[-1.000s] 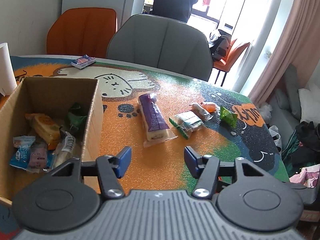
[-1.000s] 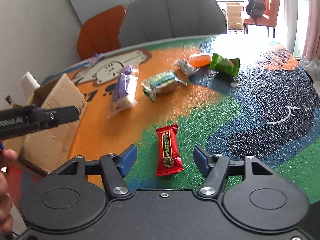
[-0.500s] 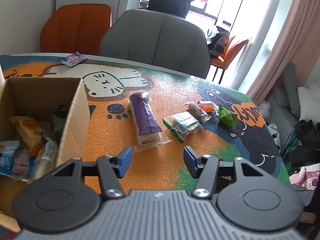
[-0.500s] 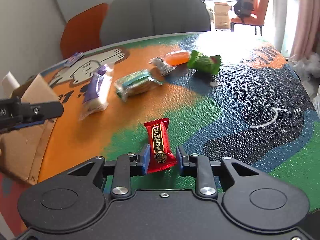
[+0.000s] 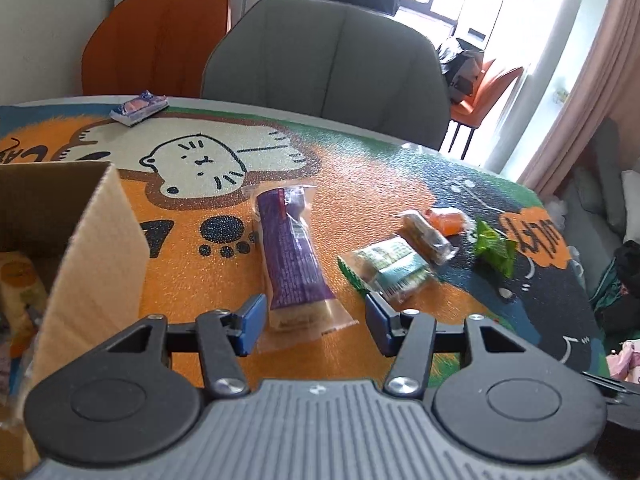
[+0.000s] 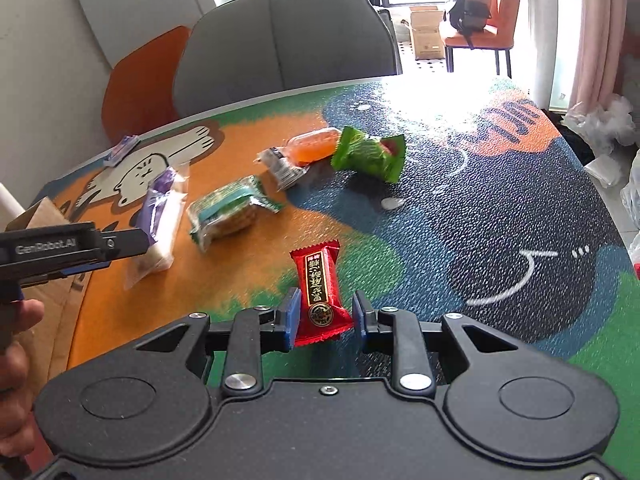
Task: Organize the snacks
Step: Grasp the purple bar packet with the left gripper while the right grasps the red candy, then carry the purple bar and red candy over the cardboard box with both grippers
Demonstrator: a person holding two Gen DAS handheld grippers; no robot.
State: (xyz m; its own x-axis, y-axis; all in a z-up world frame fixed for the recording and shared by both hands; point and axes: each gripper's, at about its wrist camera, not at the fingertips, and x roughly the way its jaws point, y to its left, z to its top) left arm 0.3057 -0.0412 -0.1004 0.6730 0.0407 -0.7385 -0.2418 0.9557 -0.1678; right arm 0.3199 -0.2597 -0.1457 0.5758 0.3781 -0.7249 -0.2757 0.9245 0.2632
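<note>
Box (image 5: 92, 240) left of wrapped snacks (image 5: 292, 264) on table (image 5: 360, 168).

We see bright daylight pouring through the windows (image 5: 460, 4), blown out white, with glare on the table (image 6: 420, 100). Straight lines bow toward the edges, and the snacks (image 5: 384, 268) look slightly blurred.

Left tool (image 5: 316, 322) gapes over the purple snack (image 5: 291, 258) – cardboard box (image 5: 92, 264) just left.
</note>
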